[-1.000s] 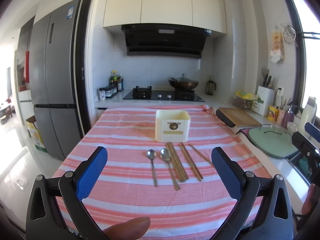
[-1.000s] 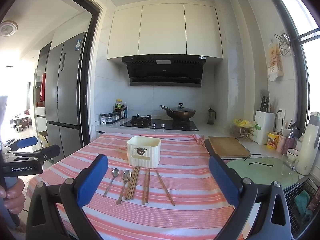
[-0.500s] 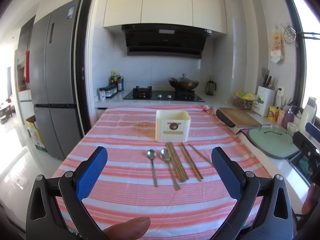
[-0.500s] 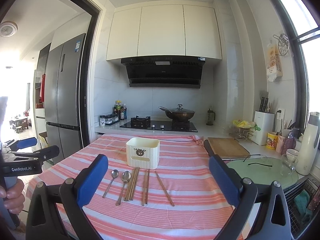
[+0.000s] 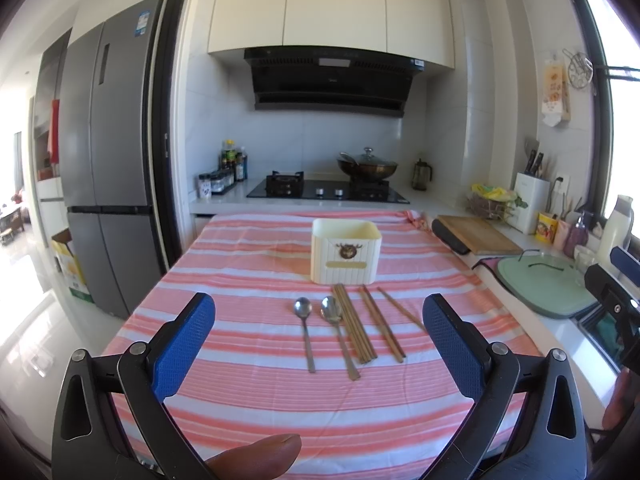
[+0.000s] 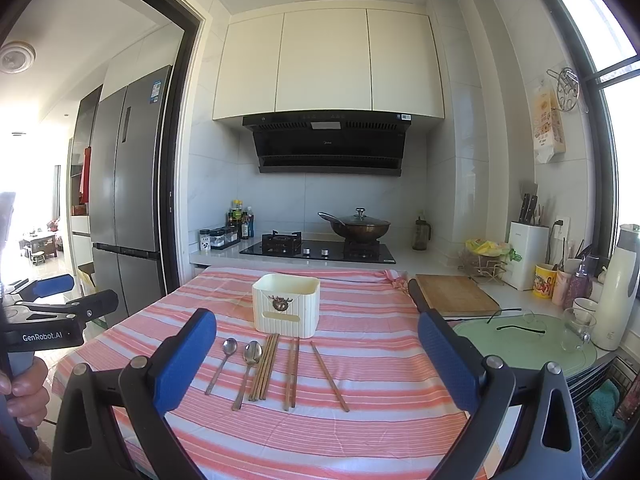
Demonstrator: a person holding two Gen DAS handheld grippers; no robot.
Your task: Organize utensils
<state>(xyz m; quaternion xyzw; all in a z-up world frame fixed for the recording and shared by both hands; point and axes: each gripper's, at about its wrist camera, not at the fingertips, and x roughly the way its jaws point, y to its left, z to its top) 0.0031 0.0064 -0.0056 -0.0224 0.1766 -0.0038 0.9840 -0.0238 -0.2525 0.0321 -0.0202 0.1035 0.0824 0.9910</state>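
the left gripper (image 5: 319,340) is spread wide above the near edge of the striped tablecloth (image 5: 248,280) and holds nothing; the right gripper (image 6: 317,354) is spread wide too, empty; two spoons (image 5: 320,330) and the chopsticks (image 5: 370,326) lie side by side just before the cream utensil holder (image 5: 346,256).

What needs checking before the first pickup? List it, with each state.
1. Left hand-held gripper open: ok.
2. Right hand-held gripper open: ok.
3. Both empty: ok.
4. Cream holder upright, mouth open: ok.
5. Two spoons and the chopsticks lie flat on the striped cloth, apart from the holder: ok.
6. Holder's inside free of anything: cannot tell.
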